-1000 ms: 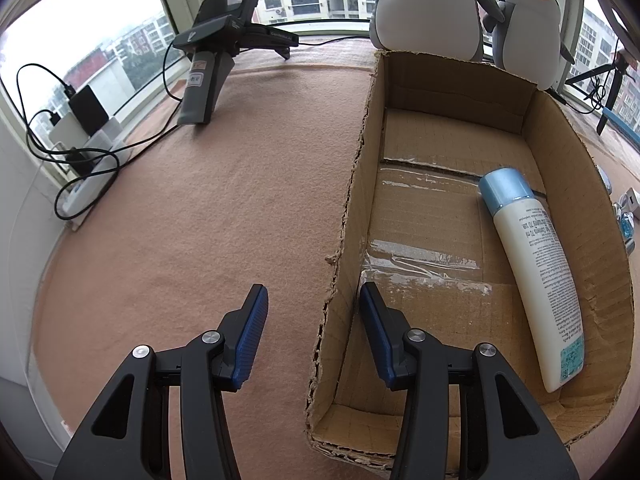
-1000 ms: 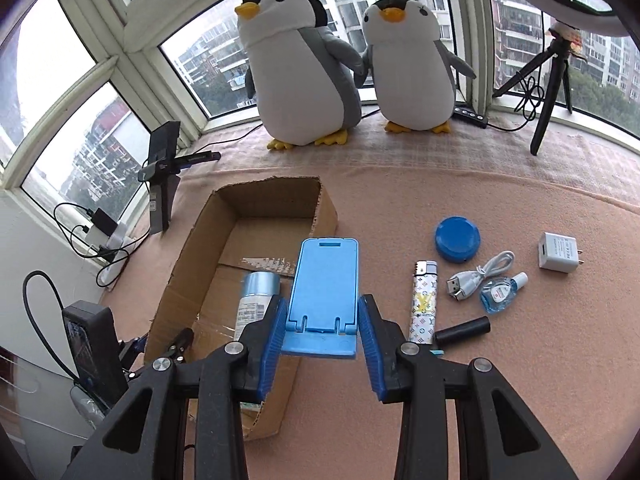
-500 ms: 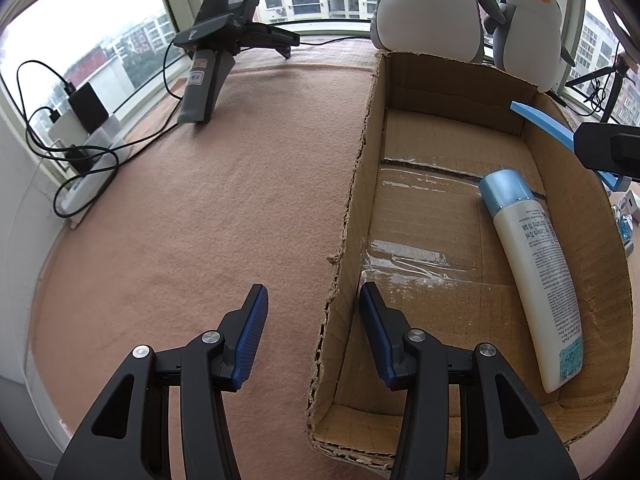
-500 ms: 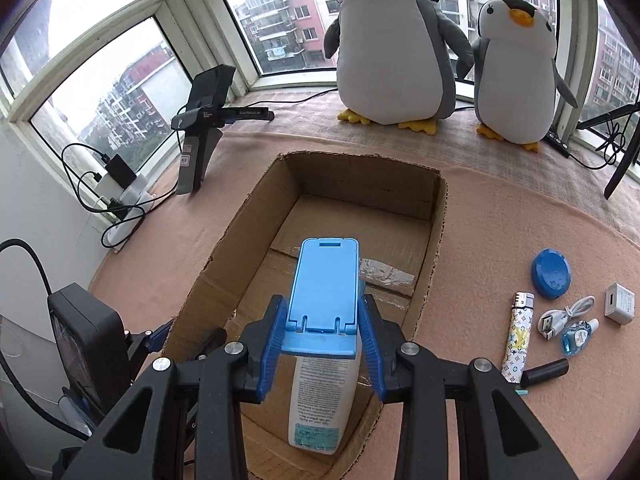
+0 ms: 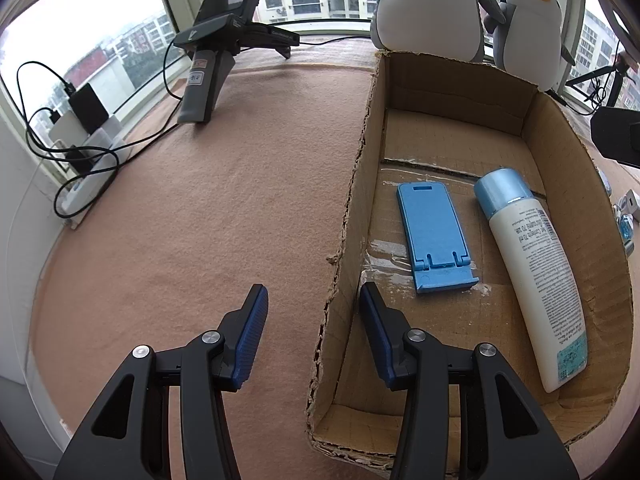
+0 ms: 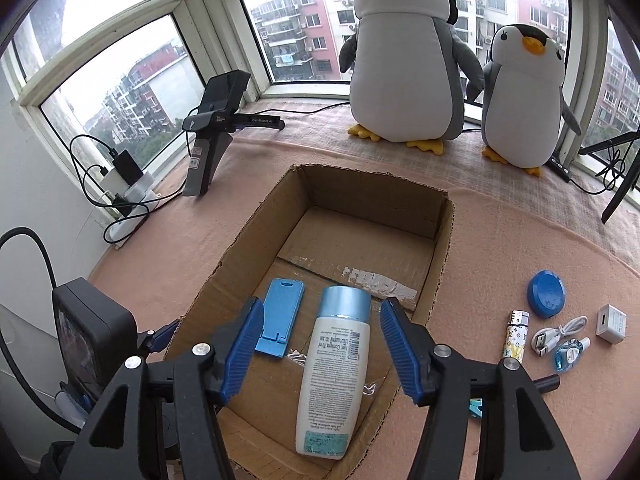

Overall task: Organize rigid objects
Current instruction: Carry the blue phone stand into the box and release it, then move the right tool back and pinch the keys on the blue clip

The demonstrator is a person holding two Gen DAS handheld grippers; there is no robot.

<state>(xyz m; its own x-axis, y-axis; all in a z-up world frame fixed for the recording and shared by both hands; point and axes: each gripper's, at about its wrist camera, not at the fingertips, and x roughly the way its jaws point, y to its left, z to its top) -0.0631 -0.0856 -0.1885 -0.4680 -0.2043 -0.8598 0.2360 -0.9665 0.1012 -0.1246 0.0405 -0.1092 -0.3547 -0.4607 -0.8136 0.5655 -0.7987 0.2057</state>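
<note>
An open cardboard box (image 6: 442,252) (image 5: 556,148) lies on the pink cloth. Inside it lie a blue phone stand (image 6: 280,322) (image 5: 434,236) and a white bottle with a light-blue cap (image 6: 334,376) (image 5: 532,264), side by side. My right gripper (image 6: 322,350) is open and empty above the box, over the bottle. My left gripper (image 5: 312,332) is open and empty, straddling the box's left wall near its front corner. Right of the box lie a blue round lid (image 6: 546,294), a patterned lighter (image 6: 516,334), a white USB cable (image 6: 558,332), a small blue bottle (image 6: 568,354) and a white charger (image 6: 612,324).
Two plush penguins (image 6: 404,60) (image 6: 524,96) stand at the window behind the box. A black device on a grey stand (image 6: 212,128) (image 5: 212,64) is at the back left, with a power strip and cables (image 6: 124,188) (image 5: 80,140). A black tripod leg (image 6: 620,188) is at the far right.
My right gripper opened and let go of the blue phone stand, which now lies in the box left of the bottle. The left gripper has not moved.
</note>
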